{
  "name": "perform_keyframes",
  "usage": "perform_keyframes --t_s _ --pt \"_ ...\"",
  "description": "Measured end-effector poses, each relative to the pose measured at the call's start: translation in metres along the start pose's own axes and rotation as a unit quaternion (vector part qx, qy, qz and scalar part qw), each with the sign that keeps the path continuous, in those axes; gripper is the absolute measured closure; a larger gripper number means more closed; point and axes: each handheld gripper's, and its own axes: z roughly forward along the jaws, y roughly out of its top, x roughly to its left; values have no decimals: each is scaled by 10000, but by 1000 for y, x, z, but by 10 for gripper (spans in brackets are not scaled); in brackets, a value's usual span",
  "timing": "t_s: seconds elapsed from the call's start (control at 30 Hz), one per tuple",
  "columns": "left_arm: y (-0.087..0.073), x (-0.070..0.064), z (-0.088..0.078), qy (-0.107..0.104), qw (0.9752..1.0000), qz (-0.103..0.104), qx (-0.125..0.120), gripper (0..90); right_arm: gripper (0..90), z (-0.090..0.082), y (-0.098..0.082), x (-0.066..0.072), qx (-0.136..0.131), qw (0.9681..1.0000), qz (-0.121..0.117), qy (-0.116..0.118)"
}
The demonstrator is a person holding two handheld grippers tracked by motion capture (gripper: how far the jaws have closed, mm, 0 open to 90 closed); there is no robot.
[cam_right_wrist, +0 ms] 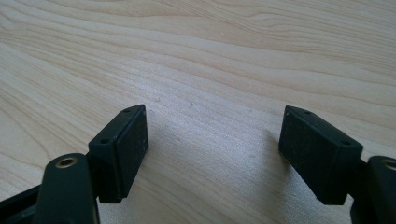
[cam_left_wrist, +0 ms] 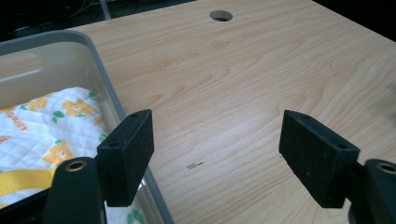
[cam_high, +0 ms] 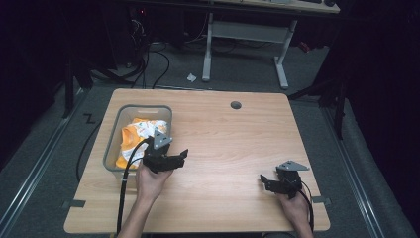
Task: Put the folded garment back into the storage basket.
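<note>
Quilted cloth (cam_high: pixel 138 136), white w/ orange flowers, green leaves and a yellow band, is lying crumpled inside the grey plastic bin (cam_high: pixel 112 144) at the table's left side, filling most of the bin floor. In the left gripper view the cloth (cam_left_wrist: pixel 42 135) is showing low at left, below the bin's rim (cam_left_wrist: pixel 100 65), and the bin wall is running diagonally toward the bottom edge. Left gripper (cam_high: pixel 174 157) is hovering just right of the bin's near right corner, held in the person's left hand (cam_high: pixel 151 179), w/ its cable trailing down toward the table's near edge; its jaws are standing wide apart w/ nothing between them, one jaw sitting over the bin's edge, the other over bare wood. Moving right, the wooden table (cam_high: pixel 228 148) is bare across the middle, w/ a round cable hole (cam_high: pixel 236 105) near the far edge, also visible at top of the left gripper view. Further right, the right gripper (cam_high: pixel 268 181) is sitting low near the table's front right, held in the right hand (cam_high: pixel 295 206), well apart from bin and cloth. Its jaws are also spread wide, gripping nothing, w/ plain wood grain between them in the right gripper view.
</note>
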Motion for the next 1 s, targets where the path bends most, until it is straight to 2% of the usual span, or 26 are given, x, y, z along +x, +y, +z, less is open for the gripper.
perform_keyframes --t_s 0.17,0.27,0.63,0.73,0.9,1.0 --pt "-3 -6 4 -83 10000 -16 -8 271 243 0 0 0 0 10000 1 0" --pt "-5 -8 6 -167 9998 -129 -70 273 243 0 0 0 0 10000 1 -1" --pt "-12 -18 12 -343 9992 -184 -89 273 243 0 0 0 0 10000 0 0" --pt "-14 -23 15 -401 9990 -163 -58 273 243 0 0 0 0 10000 -1 -1" --pt "-19 -29 24 -476 9987 -30 160 274 243 0 0 0 1 10000 -1 0" --pt "-21 -32 26 -496 9986 19 204 273 243 0 0 0 0 10000 -1 -1"
